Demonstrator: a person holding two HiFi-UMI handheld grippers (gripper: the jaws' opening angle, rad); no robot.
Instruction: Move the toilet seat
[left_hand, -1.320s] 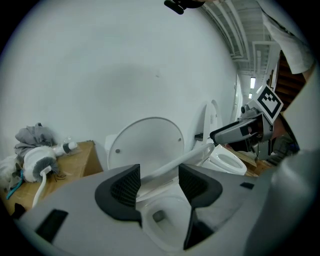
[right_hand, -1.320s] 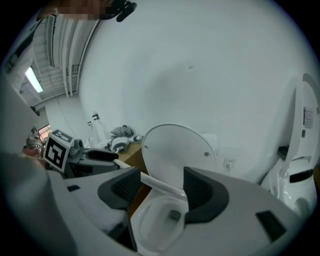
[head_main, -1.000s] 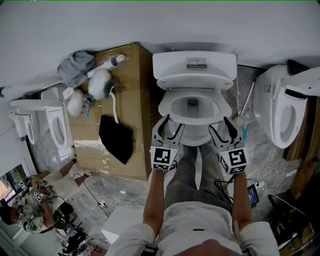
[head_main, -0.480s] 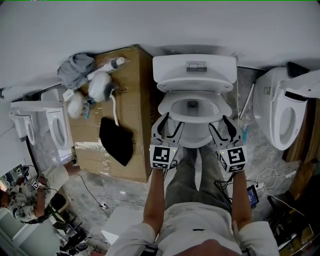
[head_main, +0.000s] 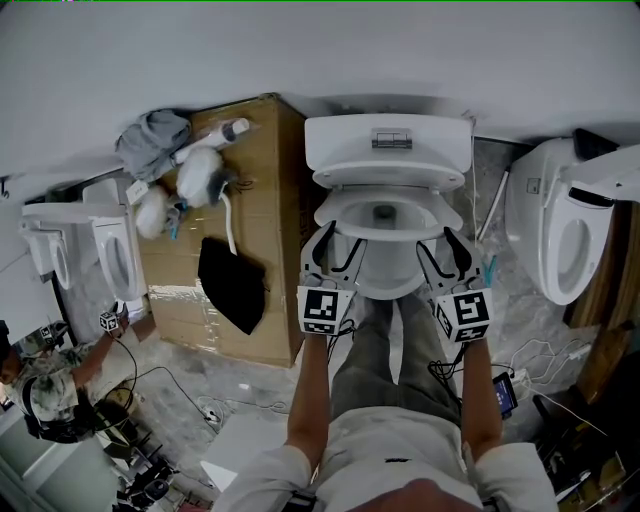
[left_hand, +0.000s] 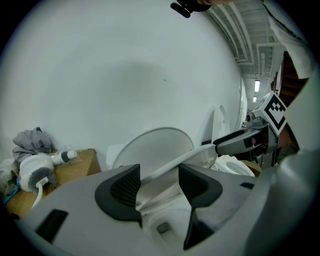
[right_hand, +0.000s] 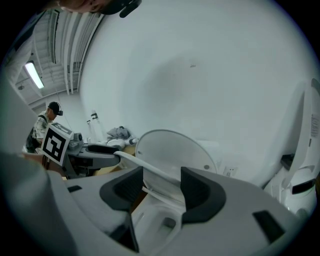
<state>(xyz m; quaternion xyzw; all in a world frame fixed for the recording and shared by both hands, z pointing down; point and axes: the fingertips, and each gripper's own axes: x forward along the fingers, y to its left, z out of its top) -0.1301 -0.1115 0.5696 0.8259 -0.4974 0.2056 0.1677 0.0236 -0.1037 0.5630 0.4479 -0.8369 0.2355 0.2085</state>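
Observation:
The white toilet (head_main: 388, 140) stands ahead of me with its lid (left_hand: 150, 147) upright against the tank. The toilet seat (head_main: 335, 213) is tilted up off the bowl. My left gripper (head_main: 342, 243) is shut on the seat's left side; the rim (left_hand: 170, 165) runs between its pads (left_hand: 125, 185). My right gripper (head_main: 440, 245) has the seat's right side (right_hand: 150, 172) between its jaws, which are closing on it. Each gripper view shows the other gripper across the bowl: the right gripper (left_hand: 235, 142) and the left gripper (right_hand: 100, 150).
A cardboard box (head_main: 250, 200) with brushes, a grey rag and a black cloth stands left of the toilet. Other toilets sit at the right (head_main: 565, 225) and far left (head_main: 110, 255). Cables lie on the floor (head_main: 200, 400). A person (head_main: 50, 390) crouches at bottom left.
The seat's front has risen off the bowl and now looks more foreshortened from above. Both grippers moved slightly up and forward with it. The person at bottom left shifted.

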